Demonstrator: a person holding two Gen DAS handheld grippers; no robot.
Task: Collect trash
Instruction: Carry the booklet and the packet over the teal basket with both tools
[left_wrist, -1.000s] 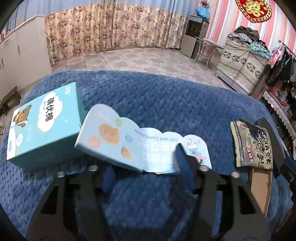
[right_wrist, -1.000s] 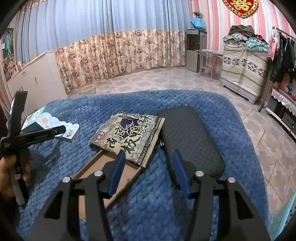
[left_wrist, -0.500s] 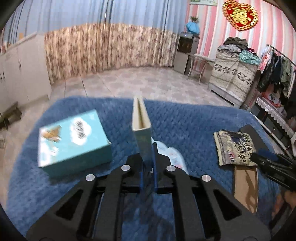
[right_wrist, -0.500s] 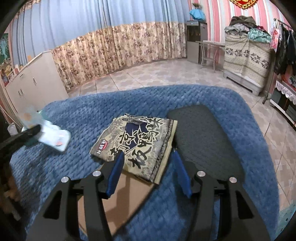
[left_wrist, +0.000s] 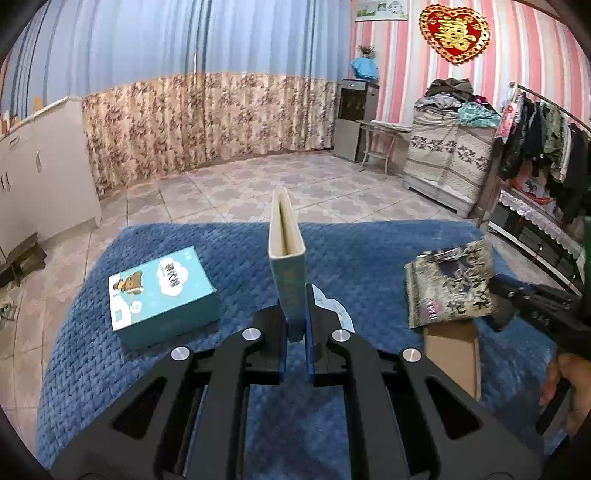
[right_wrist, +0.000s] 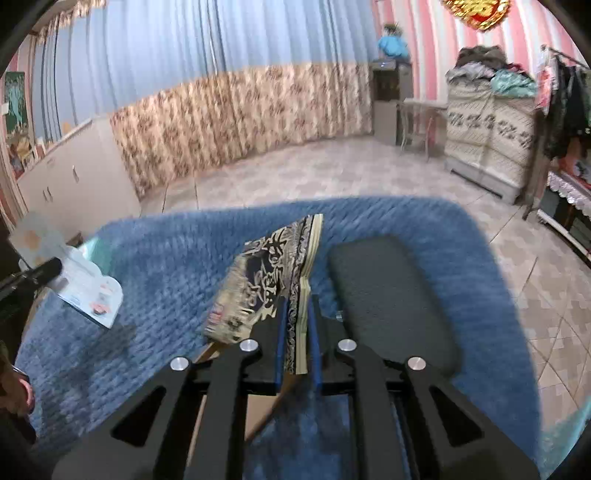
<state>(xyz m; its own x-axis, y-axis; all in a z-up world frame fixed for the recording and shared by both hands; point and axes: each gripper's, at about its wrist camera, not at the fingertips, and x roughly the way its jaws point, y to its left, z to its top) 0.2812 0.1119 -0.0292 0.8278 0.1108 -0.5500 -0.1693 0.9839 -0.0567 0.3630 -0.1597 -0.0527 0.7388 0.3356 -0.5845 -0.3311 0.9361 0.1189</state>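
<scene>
Left tongs (left_wrist: 295, 325) clamp a flattened teal carton (left_wrist: 286, 254), held on edge above the blue blanket (left_wrist: 236, 243), right of the teal box (left_wrist: 162, 295) lying on it. Right tongs (right_wrist: 295, 347) grip the patterned snack bag (right_wrist: 273, 273) by its edge, lifted off the brown cardboard (right_wrist: 258, 410), left of the black pad (right_wrist: 388, 295).

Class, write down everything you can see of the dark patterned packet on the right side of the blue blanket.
The packet is a flat, soft-looking wrapper, dark navy and beige, printed with large characters and a small red mark near one corner. It is tilted up off the blanket, one end raised. The right gripper is shut on its striped, layered edge, blue pads on both sides. Brown cardboard lies beneath it; whether they touch is unclear. A black pad lies beside it.
</scene>
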